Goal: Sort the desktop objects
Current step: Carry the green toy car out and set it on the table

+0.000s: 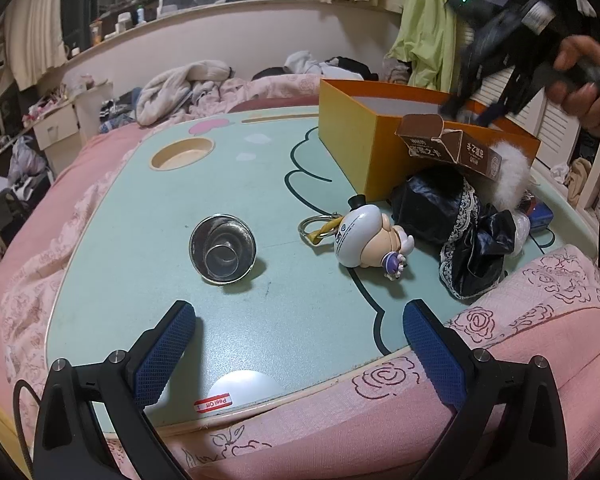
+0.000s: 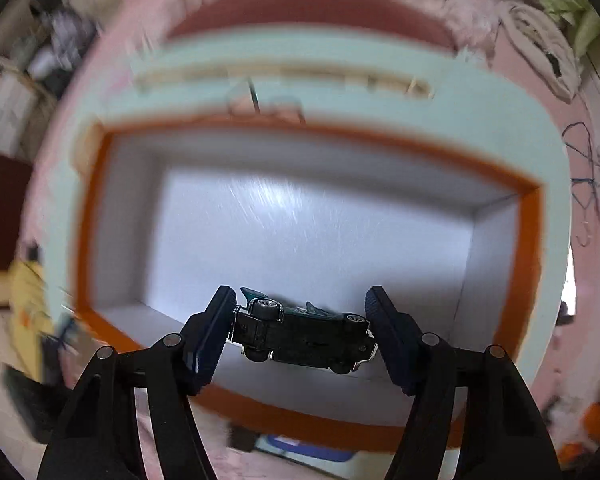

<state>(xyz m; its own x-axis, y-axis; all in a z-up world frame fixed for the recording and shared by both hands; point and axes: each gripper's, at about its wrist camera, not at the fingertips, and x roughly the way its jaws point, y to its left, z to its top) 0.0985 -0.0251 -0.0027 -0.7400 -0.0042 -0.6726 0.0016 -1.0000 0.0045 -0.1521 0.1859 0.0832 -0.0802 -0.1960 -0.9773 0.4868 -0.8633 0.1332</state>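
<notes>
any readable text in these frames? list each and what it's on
"Peel Off": red-and-white sticker at the table's near edge.
Brown carton: Chinese characters and small print, seen upside down, too small to read surely.
Figurine: round logo and curved print on its white back, too small to read.
Right wrist view: blurred, no text on the toy car or orange box.
</notes>
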